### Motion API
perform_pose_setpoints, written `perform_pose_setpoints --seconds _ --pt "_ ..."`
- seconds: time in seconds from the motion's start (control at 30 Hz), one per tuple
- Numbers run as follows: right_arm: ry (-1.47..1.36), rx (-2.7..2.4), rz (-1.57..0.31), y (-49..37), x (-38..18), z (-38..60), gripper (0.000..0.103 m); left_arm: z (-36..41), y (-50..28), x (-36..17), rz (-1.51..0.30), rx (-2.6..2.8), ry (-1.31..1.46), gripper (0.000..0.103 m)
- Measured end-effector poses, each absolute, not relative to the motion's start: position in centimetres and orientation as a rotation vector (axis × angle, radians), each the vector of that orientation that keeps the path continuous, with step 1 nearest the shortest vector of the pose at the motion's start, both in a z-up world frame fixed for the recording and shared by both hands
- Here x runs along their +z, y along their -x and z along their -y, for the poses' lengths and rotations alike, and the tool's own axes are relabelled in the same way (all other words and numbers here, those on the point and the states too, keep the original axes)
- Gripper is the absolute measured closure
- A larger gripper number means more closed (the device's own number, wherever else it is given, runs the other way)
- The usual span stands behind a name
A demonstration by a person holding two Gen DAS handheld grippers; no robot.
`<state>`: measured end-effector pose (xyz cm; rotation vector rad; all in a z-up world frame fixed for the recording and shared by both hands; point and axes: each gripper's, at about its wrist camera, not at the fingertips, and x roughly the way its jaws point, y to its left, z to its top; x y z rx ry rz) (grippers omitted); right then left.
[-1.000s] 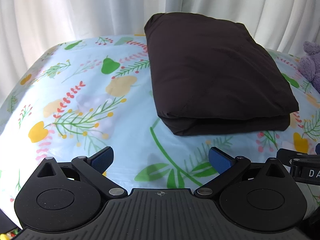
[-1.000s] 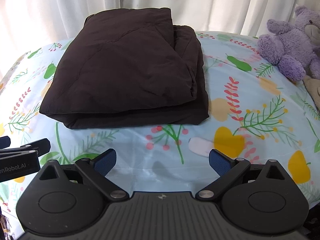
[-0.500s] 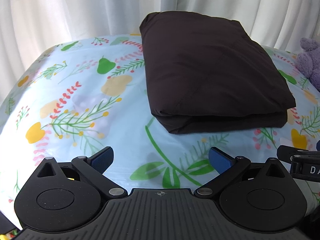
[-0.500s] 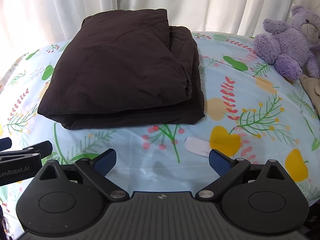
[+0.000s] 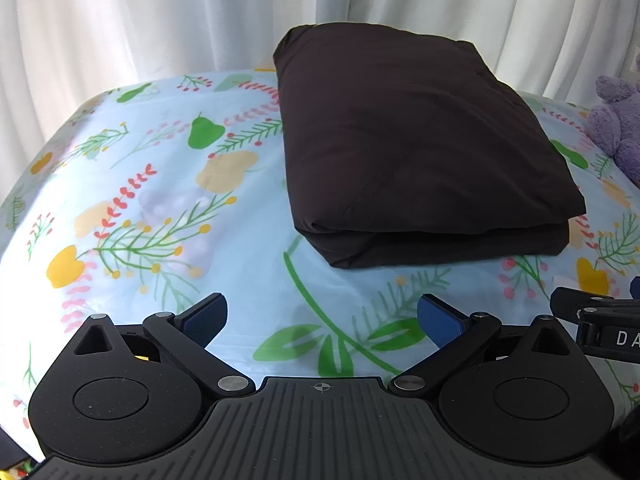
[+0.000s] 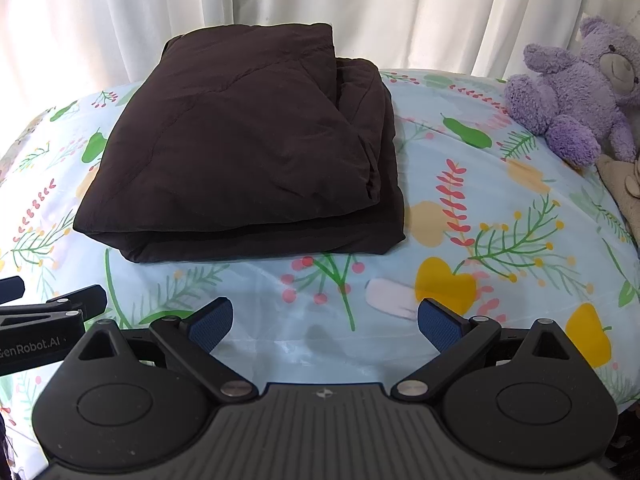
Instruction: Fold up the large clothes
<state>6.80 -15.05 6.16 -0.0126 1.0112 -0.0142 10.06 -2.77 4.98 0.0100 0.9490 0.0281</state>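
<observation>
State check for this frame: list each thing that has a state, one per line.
dark garment: folded into a compact stack, lying flat on the bed, touched by neither gripper.
left gripper: jaws open, empty, short of the garment.
right gripper: jaws open, empty, short of the garment.
purple teddy bear: sitting at the bed's right edge, apart from the garment.

A bed covered with a pale blue sheet printed with pears, leaves and berry sprigs fills the lower view. Pleated white curtains hang behind it from nine to three o'clock, daylight glowing through. A purple plush teddy bear sits at two o'clock.
</observation>
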Motion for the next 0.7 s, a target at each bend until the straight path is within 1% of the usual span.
perform_pose_setpoints --seconds 0.7 --pt "0.008 -0.022 -1.002 -6.69 6.51 15.16 0.004 2.79 -9.97 5.09 -0.939 0.008 -0.009 0.0"
